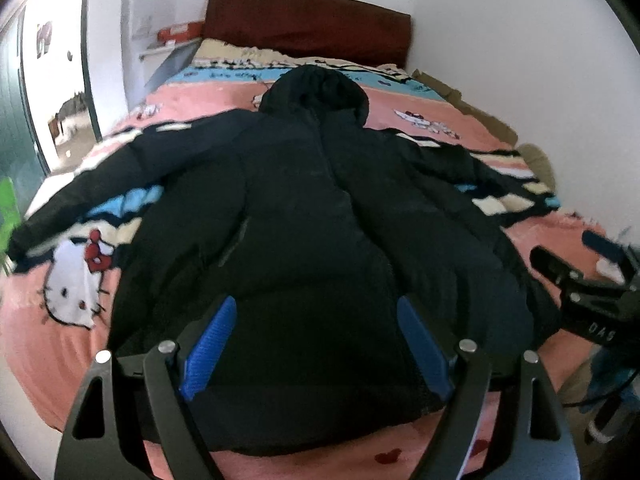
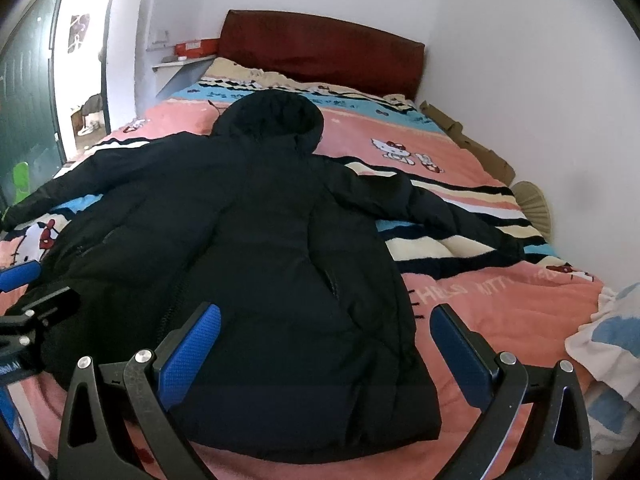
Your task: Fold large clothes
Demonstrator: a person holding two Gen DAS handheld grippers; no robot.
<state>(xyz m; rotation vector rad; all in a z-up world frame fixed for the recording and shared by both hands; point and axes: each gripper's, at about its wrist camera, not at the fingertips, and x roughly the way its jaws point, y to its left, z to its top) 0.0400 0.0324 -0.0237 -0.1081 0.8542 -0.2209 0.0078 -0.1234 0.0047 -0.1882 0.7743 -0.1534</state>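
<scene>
A black hooded puffer jacket (image 1: 312,208) lies spread on the pink cartoon-cat blanket (image 1: 60,344), hood toward the headboard, hem near me, both sleeves stretched out sideways. My left gripper (image 1: 317,303) hovers open over the hem's middle, nothing between its blue pads (image 1: 208,348). In the right wrist view the same jacket (image 2: 260,240) fills the centre. My right gripper (image 2: 326,311) is open above the hem's right part, one finger over the jacket, the other over the blanket (image 2: 500,296). Each gripper shows at the other view's edge: the right gripper (image 1: 572,254), the left gripper (image 2: 24,286).
A dark red headboard (image 2: 320,48) stands at the far end, a white wall (image 2: 540,100) along the right. Flattened cardboard (image 2: 468,140) and a woven fan (image 2: 534,204) sit by that wall. A white-blue cloth (image 2: 604,332) lies at near right. A doorway (image 1: 64,80) opens on the left.
</scene>
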